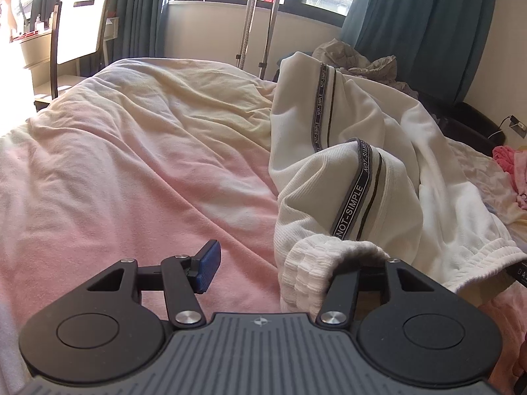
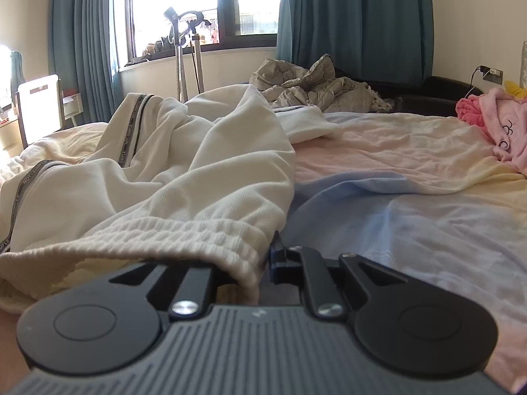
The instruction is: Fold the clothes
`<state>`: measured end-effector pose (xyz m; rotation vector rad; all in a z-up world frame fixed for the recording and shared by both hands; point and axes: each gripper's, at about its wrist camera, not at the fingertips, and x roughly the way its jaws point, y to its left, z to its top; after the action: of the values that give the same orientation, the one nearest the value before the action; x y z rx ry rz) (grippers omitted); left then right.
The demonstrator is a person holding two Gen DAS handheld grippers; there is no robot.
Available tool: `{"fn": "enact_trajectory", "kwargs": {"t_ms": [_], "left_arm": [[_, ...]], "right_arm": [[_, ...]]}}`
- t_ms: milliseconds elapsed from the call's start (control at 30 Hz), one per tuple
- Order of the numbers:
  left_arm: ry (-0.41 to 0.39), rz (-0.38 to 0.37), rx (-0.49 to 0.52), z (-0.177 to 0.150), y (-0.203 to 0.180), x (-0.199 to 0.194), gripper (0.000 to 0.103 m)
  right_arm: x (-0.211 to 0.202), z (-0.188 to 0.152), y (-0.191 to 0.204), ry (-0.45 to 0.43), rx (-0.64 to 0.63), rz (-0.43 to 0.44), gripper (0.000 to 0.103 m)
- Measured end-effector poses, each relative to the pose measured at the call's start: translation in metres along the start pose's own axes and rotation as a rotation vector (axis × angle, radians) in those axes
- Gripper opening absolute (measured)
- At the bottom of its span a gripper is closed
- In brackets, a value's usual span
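White trousers point(image 1: 346, 125) with a dark "NOT-SIMPLE" side stripe lie crumpled on the bed. My left gripper point(image 1: 285, 268) is open. Its blue left pad point(image 1: 207, 263) hangs bare over the pink sheet, and its right finger is hidden inside the ribbed elastic band point(image 1: 313, 270). The same trousers point(image 2: 197, 151) fill the left half of the right wrist view. There my right gripper point(image 2: 255, 263) is shut on the ribbed band point(image 2: 184, 230). The blue right pad point(image 2: 276, 261) presses against the band's edge, and the left finger is covered by cloth.
The bed sheet point(image 1: 131, 164) is pink, yellow and blue point(image 2: 395, 214). A pink garment point(image 2: 500, 121) lies at the far right, with a grey quilt point(image 2: 316, 85) on a dark sofa behind. A garment steamer stand point(image 2: 184, 52), a chair point(image 1: 82, 23) and curtains stand by the window.
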<state>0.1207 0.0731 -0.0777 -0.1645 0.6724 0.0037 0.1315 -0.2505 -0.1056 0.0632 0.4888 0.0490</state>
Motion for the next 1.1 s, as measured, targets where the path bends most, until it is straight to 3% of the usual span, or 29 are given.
{"fn": "enact_trajectory", "kwargs": {"t_ms": [100,167,333,467,600,733,800,967,1100], "left_arm": [[-0.013,-0.020,0.025,-0.002,-0.009,0.001,0.038],[-0.061,-0.028,-0.006,0.006,-0.006,-0.011,0.014],[-0.182,-0.048,-0.083,0.026,-0.001,-0.039,0.013],[-0.298,-0.061,-0.166,0.057,0.017,-0.070,0.012],[-0.393,-0.040,-0.198,0.100,0.043,-0.094,0.012],[-0.440,-0.034,-0.258,0.143,0.080,-0.116,0.011],[-0.487,-0.020,-0.242,0.165,0.102,-0.131,0.011],[-0.520,0.062,-0.193,0.199,0.160,-0.140,0.011],[-0.490,0.155,-0.216,0.201,0.220,-0.112,0.011]], "right_arm": [[-0.001,-0.006,-0.004,0.032,0.026,-0.016,0.013],[-0.004,-0.008,-0.002,0.032,0.019,-0.019,0.013],[-0.019,-0.012,0.004,0.027,0.026,-0.013,0.012],[-0.068,-0.006,0.027,-0.041,-0.001,0.076,0.012],[-0.114,-0.001,0.074,-0.097,-0.055,0.212,0.012],[-0.154,0.007,0.133,-0.176,-0.082,0.359,0.013],[-0.165,0.012,0.161,-0.204,-0.077,0.429,0.013],[-0.171,0.021,0.247,-0.230,-0.092,0.593,0.014],[-0.146,0.023,0.308,-0.215,-0.112,0.679,0.014]]}}
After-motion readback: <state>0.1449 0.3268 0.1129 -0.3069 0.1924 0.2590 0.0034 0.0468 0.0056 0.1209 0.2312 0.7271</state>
